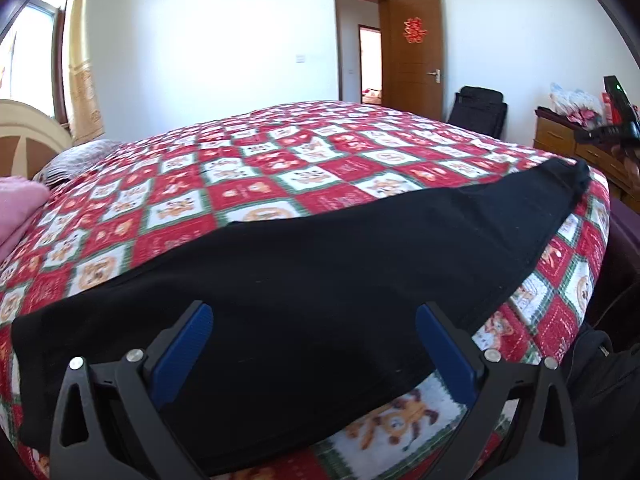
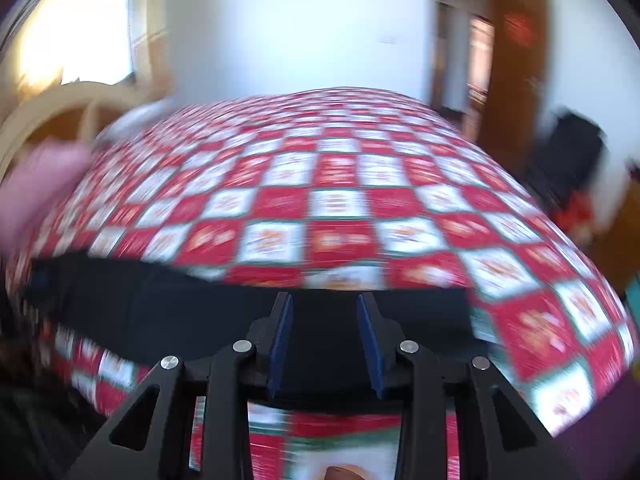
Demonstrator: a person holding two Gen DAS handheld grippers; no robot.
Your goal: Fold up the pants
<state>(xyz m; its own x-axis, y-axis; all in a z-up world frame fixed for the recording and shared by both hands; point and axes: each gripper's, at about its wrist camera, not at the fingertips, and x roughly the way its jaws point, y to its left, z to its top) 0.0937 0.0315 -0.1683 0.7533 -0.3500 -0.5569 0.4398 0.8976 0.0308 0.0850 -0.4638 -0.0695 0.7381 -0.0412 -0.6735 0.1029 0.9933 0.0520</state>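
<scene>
Black pants [image 1: 320, 264] lie flat along the near edge of a bed with a red, white and green checked quilt [image 1: 280, 168]. My left gripper [image 1: 314, 312] is open, its blue pads wide apart over the broad end of the pants. In the blurred right wrist view the pants [image 2: 168, 312] stretch leftward as a dark band across the quilt [image 2: 340, 200]. My right gripper [image 2: 325, 300] is open over the narrow end of the pants, with nothing between its pads. The right gripper also shows at the far right of the left wrist view [image 1: 616, 120].
A pink folded blanket [image 1: 16, 208] and a grey pillow [image 1: 76, 160] lie at the bed's left by the headboard. A wooden dresser [image 1: 576, 148] with clutter stands right of the bed. A black bag [image 1: 480, 112] sits by the open door [image 1: 412, 52].
</scene>
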